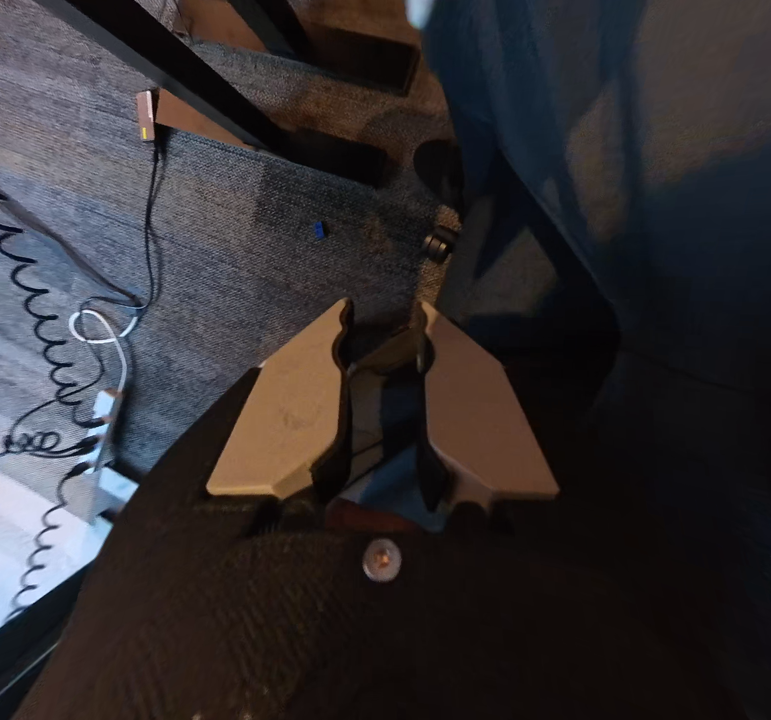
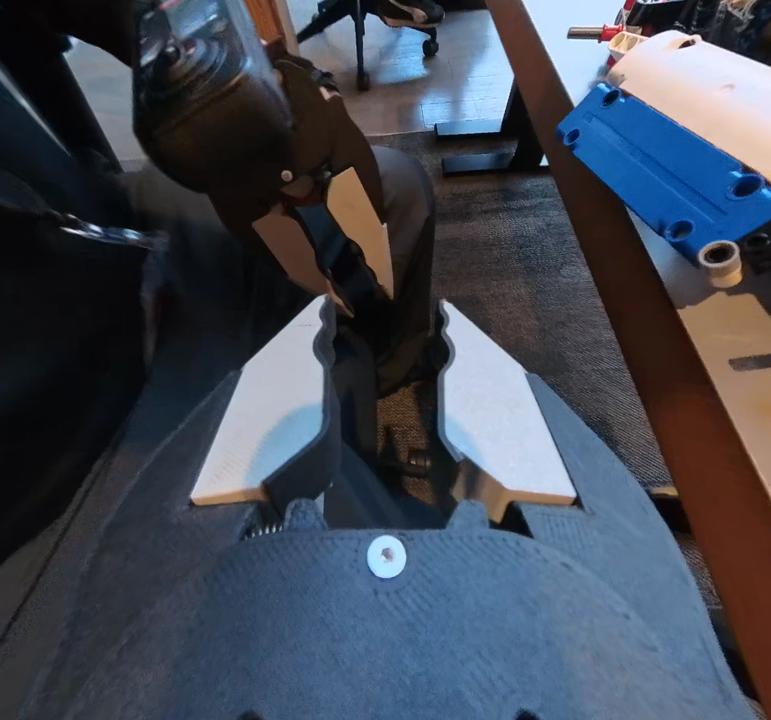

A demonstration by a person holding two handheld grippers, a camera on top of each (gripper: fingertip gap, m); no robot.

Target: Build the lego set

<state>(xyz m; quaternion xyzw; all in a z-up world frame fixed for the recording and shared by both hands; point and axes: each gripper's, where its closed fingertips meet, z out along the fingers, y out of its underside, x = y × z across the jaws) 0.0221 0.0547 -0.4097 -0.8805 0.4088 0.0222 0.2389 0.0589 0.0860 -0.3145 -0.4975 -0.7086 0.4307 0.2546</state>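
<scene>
A: Risk: both grippers hang below the table [image 2: 617, 282], over carpet [image 1: 233, 241]. Swinging up, one could knock the lego model [image 2: 667, 174] at 2 o'clock on the table edge.

B: Model: white shell, blue beam with holes. A small blue brick [image 1: 319, 230] lies on the carpet at 11 o'clock, easily lost.

A: Left gripper [image 1: 386, 316] and right gripper [image 2: 381, 312]: fingers spread, holding nothing.
</scene>
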